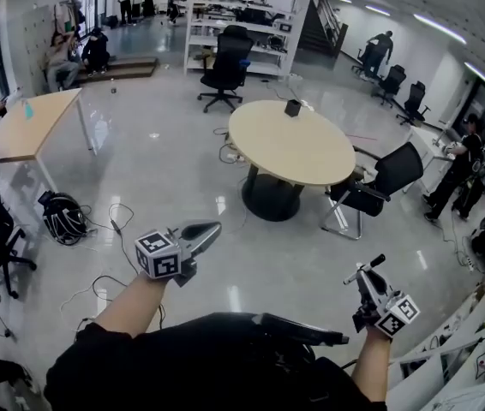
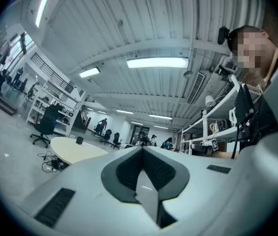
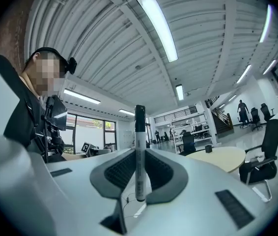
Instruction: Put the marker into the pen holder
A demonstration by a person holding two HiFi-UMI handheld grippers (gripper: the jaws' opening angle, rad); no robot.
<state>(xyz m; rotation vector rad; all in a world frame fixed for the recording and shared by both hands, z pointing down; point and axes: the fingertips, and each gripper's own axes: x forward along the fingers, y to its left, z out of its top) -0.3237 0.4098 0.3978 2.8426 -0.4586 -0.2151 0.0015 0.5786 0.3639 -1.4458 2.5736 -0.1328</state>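
Right gripper (image 3: 140,178): jaws closed on the marker (image 3: 139,146), which stands upright between them, its dark end rising above the pads. Left gripper (image 2: 146,181): jaws together, holding nothing. Well ahead of both grippers we see a round table (image 1: 294,148) bearing a small dark cup (image 1: 292,107), which we take to be the pen holder. We judge the pick-up done; the carry to the table and the insertion are left

marker (image 3: 139,154): white barrel, black cap | pen holder (image 1: 292,107): black | table (image 1: 311,157): beige
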